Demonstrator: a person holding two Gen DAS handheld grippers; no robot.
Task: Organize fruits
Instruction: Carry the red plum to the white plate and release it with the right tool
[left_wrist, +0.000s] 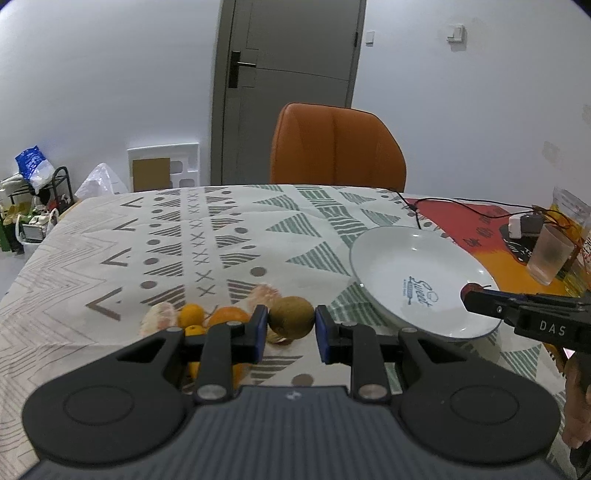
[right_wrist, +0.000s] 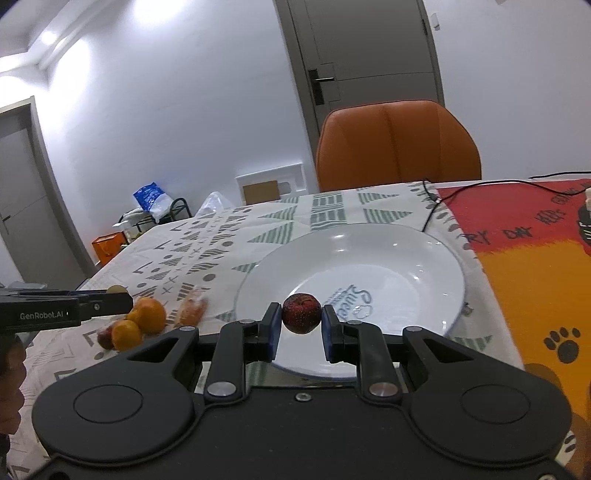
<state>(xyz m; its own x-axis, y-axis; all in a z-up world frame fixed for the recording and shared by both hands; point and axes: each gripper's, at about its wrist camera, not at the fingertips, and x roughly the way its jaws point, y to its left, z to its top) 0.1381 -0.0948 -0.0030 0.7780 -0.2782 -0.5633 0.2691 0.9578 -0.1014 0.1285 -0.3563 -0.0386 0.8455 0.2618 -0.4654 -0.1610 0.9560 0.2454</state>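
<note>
Sitting btwn L tongs (left_wrist: 291, 325): kiwi (left_wrist: 291, 317); R tongs (right_wrist: 301, 325): plum (right_wrist: 301, 313).

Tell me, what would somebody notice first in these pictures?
Probably the fruit in each tool: the left tool pinches a brown kiwi, and the right tool holds a dark red fruit over the big white plate. Behind the table stands a bright orange chair.

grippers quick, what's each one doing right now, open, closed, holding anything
Left gripper: closed on the kiwi.
Right gripper: closed on a small dark red fruit, over the white plate.
</note>
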